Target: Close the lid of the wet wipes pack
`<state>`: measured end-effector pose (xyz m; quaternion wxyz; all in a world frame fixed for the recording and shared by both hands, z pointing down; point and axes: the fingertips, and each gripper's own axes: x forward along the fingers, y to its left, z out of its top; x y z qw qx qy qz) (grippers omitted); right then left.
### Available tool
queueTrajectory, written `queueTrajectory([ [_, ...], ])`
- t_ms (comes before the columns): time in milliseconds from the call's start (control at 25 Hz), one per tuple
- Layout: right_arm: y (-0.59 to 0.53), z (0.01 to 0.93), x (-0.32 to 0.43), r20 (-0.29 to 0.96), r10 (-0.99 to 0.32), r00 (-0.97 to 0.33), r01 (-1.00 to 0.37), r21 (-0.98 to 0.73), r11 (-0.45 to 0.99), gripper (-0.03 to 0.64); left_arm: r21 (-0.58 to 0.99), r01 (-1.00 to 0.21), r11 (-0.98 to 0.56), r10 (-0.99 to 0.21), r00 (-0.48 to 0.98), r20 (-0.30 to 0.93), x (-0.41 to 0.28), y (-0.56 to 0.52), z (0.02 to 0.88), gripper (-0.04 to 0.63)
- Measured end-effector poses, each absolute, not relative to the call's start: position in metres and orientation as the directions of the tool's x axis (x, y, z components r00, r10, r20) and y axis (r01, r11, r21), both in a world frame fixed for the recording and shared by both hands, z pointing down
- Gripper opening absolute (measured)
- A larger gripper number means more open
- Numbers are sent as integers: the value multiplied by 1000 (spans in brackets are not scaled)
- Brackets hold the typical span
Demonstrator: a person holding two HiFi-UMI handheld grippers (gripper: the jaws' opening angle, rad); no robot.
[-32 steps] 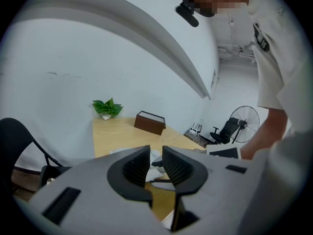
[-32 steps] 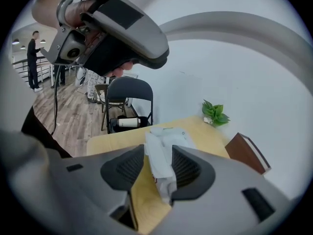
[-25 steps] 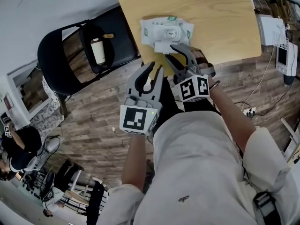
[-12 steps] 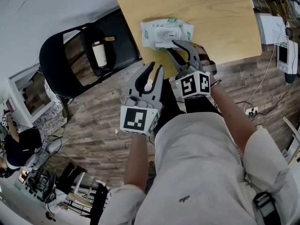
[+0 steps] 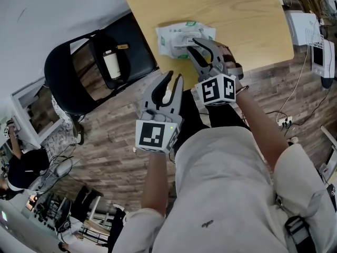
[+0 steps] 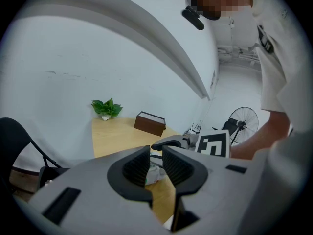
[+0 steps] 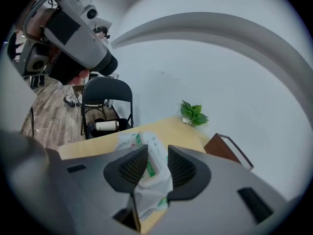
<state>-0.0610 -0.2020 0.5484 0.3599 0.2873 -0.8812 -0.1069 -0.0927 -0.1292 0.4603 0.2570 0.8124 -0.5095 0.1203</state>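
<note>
The white and green wet wipes pack (image 5: 181, 36) lies near the front edge of the wooden table (image 5: 247, 20). My right gripper (image 5: 202, 46) reaches over the pack's near end, jaws partly apart. In the right gripper view the pack (image 7: 129, 140) shows through the gap of my right gripper (image 7: 157, 148), its crinkled end low between the pads; no pad visibly presses on it. The lid is hidden under the fingers. My left gripper (image 5: 175, 76) hangs short of the table over the floor, with only a narrow gap and nothing in it. Through that gap of my left gripper (image 6: 156, 148) the pack (image 6: 155, 173) shows.
A black folding chair (image 5: 68, 62) with a white bottle (image 5: 110, 62) on its seat stands left of the table. A brown box (image 7: 227, 151) and a small plant (image 7: 193, 112) sit at the table's far side. Devices (image 5: 321, 57) and cables lie at the right.
My right gripper has moved forward over the pack and its jaws have narrowed. The white lid flap that stuck out toward me no longer shows. The left gripper has stayed put.
</note>
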Motion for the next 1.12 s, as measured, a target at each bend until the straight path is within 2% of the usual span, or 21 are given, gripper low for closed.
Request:
queueTrajectory([
  [520,-227,557,-63,582,-616,-530,-465,408,786,124,341,-886,-314,-765,449,462,-94,-129,468,75],
  [1120,-243,582,-67,629,-582,-516,-468,361,806,124,340,-887,-311,-759,447,473,-101,-135,475,75],
])
